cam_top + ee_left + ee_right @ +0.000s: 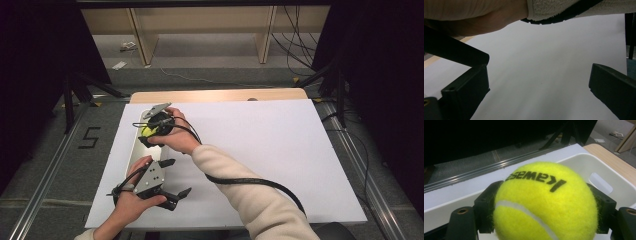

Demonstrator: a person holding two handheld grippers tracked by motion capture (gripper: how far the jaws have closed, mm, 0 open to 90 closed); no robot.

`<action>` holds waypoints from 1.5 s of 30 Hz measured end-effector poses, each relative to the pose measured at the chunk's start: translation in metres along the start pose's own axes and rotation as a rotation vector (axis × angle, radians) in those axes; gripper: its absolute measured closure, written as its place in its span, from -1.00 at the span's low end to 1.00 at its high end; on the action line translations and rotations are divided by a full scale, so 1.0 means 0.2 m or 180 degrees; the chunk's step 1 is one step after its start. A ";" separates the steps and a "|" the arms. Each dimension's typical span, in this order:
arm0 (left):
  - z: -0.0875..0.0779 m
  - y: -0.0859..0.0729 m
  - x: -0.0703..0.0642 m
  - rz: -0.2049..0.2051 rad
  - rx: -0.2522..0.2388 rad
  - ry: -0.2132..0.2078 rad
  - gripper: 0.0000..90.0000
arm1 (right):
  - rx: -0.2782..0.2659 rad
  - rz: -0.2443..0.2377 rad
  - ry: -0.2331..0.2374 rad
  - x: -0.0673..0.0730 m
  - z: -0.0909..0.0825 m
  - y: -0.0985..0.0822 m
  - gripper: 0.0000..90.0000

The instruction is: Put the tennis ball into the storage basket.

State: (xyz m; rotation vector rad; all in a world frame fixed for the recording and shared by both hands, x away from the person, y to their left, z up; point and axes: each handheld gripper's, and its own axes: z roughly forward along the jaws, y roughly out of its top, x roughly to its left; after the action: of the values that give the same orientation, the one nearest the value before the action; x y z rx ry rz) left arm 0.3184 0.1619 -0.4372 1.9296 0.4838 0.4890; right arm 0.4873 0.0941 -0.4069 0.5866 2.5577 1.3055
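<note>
Tennis ball [545, 202], bright yellow-green felt w/ white seam, carries black print "Kawasei" or close to it, upside down in right gripper view; last letters hard to read. On the floor left of the table, a big "5" [89, 137] marked in dark tape.

Right gripper [150, 134] is clamped on the ball: both black jaws press into the felt on opp. sides, ball bulging out between them. Held by the right hand [176, 137], cream fleece sleeve [250, 195] reaching across from lower right, black cable trailing off it. In high view the ball [147, 131] sits at the far-left part of the table, over the white bin [599, 167].

Bin = white plastic tub, rounded corners, slot handle cut in the end wall. It lies along the left edge of the white sheet [260, 150]. Ball is above the bin's interior, not resting on the bottom as far as visible. Bin contents: can't tell, the ball and gripper block most of the inside; the bit of wall seen is bare.

Left gripper [170, 177] is held low near the front-left of the sheet by the left hand [129, 202]. Jaws stand wide apart, nothing between them, just white sheet in left gripper view. Grey 3-cornered plate on top.

Wood table edge [220, 95] shows beyond the sheet.
</note>
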 end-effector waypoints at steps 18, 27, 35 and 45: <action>0.00 0.00 0.00 0.0012 0.0011 0.0004 -0.95 | 0.0059 -0.0059 0.0037 0.02 0.05 -0.01 -0.42; 0.00 0.00 0.00 0.0010 0.0014 0.0004 -0.95 | 0.0074 -0.0050 0.0064 0.02 0.06 -0.01 -0.42; 0.00 0.00 -0.01 0.0008 0.0017 0.0007 -0.95 | 0.0090 -0.0040 0.0086 0.02 0.06 -0.01 -0.43; 0.00 0.00 -0.01 0.0013 0.0019 0.0009 -0.95 | -0.0016 -0.0002 -0.0012 0.01 0.06 -0.01 -0.64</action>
State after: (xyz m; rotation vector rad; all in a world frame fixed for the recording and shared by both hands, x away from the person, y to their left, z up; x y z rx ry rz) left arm 0.3168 0.1617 -0.4375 1.9361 0.4838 0.4934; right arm 0.4898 0.1021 -0.4160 0.5868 2.5507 1.3088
